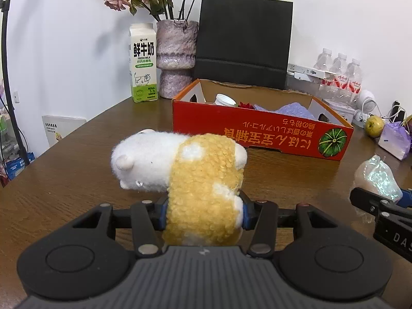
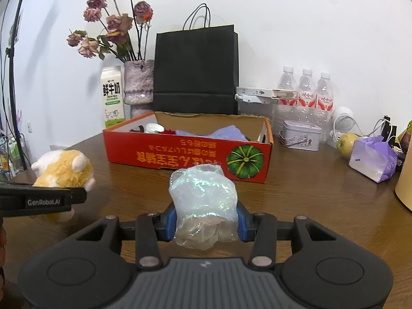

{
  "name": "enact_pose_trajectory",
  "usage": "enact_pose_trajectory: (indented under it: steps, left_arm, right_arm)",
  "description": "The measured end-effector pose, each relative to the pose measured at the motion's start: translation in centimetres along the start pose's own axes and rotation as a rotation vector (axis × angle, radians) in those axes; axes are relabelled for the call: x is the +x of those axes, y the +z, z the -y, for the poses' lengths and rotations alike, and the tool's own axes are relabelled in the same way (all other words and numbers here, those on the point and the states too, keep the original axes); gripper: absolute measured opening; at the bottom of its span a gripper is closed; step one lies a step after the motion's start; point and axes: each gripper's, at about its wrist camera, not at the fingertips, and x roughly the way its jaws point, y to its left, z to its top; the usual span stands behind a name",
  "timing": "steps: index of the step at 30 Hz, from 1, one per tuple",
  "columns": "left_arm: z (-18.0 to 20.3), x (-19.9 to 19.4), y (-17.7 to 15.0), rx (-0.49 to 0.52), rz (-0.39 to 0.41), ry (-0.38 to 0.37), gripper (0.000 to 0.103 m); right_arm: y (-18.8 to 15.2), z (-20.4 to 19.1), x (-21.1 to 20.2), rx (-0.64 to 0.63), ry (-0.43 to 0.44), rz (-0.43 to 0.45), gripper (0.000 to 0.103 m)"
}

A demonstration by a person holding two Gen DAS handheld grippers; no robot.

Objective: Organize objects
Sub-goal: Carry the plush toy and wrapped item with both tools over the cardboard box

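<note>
My left gripper (image 1: 203, 213) is shut on a white and yellow plush hamster (image 1: 180, 164), held above the brown table short of the red cardboard box (image 1: 257, 134). The plush hamster (image 2: 61, 170) also shows at the left of the right wrist view, with the left gripper's black finger (image 2: 43, 200) across it. My right gripper (image 2: 206, 224) is shut on a crumpled iridescent plastic bag (image 2: 203, 198), also held in front of the red box (image 2: 188, 154). That bag (image 1: 378, 177) shows at the right edge of the left wrist view. The box holds a white cap (image 1: 225, 100), a red item and a purple cloth (image 1: 293, 110).
Behind the box stand a milk carton (image 1: 143, 64), a vase of dried roses (image 1: 175, 56) and a black paper bag (image 1: 242, 41). At the right are water bottles (image 2: 306, 90), a tin (image 2: 300, 134), a yellow-green fruit (image 2: 345, 141) and a purple-white packet (image 2: 373, 159).
</note>
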Motion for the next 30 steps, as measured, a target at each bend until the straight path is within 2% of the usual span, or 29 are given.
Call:
enact_pose_trajectory:
  steps: [16, 30]
  left_arm:
    - [-1.6, -3.3, -0.3, 0.075, 0.055, -0.049, 0.05]
    - [-1.7, -2.7, 3.2, 0.105, 0.094, -0.105, 0.05]
  right_arm:
    - [0.8, -3.3, -1.5, 0.011, -0.008, 0.032, 0.043]
    - [4.1, -4.0, 0.0, 0.012, -0.039, 0.061, 0.043]
